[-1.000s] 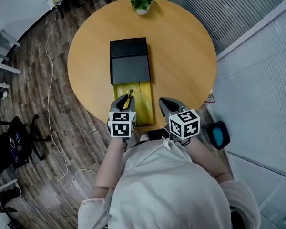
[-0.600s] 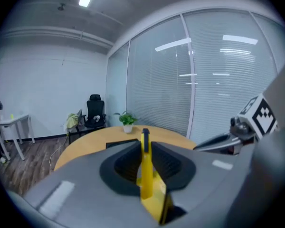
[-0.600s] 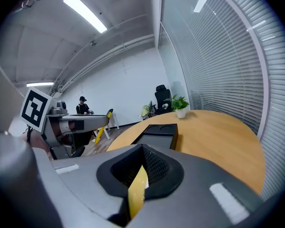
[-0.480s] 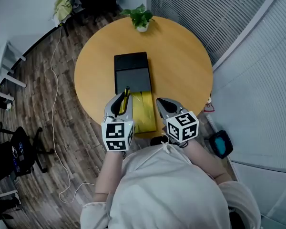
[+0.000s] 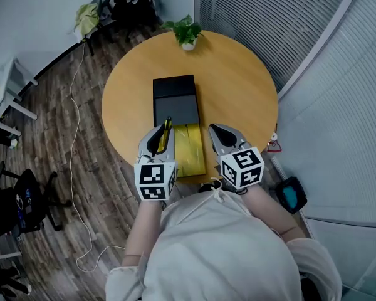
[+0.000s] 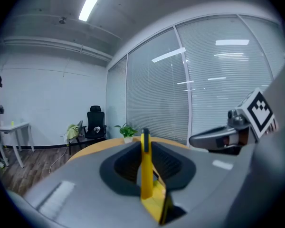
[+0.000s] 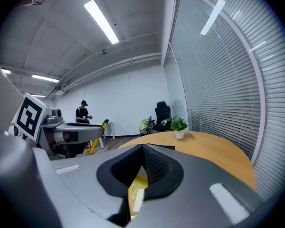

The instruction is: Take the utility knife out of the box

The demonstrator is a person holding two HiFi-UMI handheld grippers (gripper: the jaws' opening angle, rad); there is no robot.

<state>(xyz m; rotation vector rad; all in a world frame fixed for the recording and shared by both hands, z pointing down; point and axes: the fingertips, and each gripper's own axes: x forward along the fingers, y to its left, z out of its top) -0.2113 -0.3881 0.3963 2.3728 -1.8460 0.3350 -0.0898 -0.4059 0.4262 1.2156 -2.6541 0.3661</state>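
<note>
I am holding the slim yellow utility knife point(image 6: 145, 167), black-tipped and standing on edge, pinched in my left gripper point(image 5: 161, 132) up off the black box point(image 5: 174, 96), which is lying flat with its yellow inner tray point(image 5: 189, 148) showing toward me.

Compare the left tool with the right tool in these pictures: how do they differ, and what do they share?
The left tool is shut on a yellow utility knife; the right tool is shut with nothing in it. The left tool sits at the left edge of the yellow tray, and the right tool sits beside its right edge. Both point forward over the round table.
</note>
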